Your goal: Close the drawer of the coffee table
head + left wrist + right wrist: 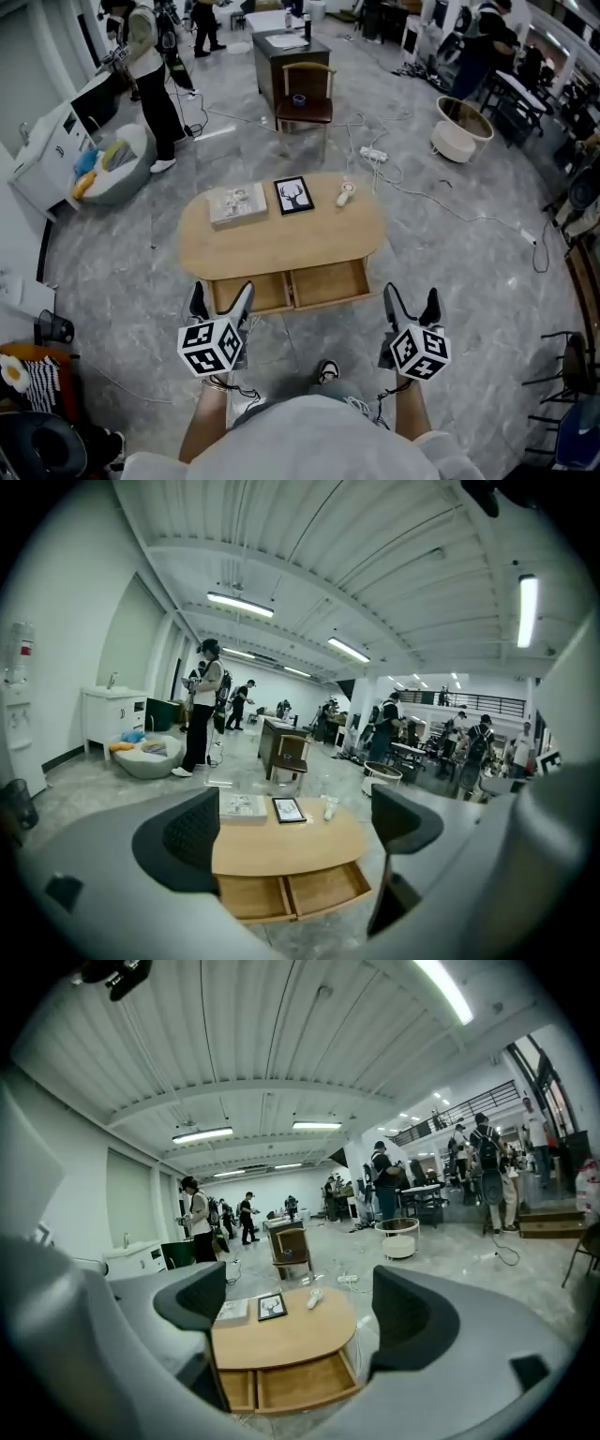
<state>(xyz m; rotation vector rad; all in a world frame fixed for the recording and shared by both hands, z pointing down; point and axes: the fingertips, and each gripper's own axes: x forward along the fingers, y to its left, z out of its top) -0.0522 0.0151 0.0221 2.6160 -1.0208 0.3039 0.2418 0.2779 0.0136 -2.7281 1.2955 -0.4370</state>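
Note:
An oval wooden coffee table stands on the floor ahead of me. Two drawers in its front stand pulled out and look empty: the left drawer and the right drawer. My left gripper hovers open just before the left drawer, apart from it. My right gripper is open too, off the table's right front corner. The left gripper view frames the table and both drawers between open jaws of the left gripper. The right gripper frames the drawers likewise.
On the tabletop lie a book, a framed picture and a white remote. Behind stand a wooden chair and dark cabinet. Cables and a power strip cross the floor. A person stands at left, with a white tub at right.

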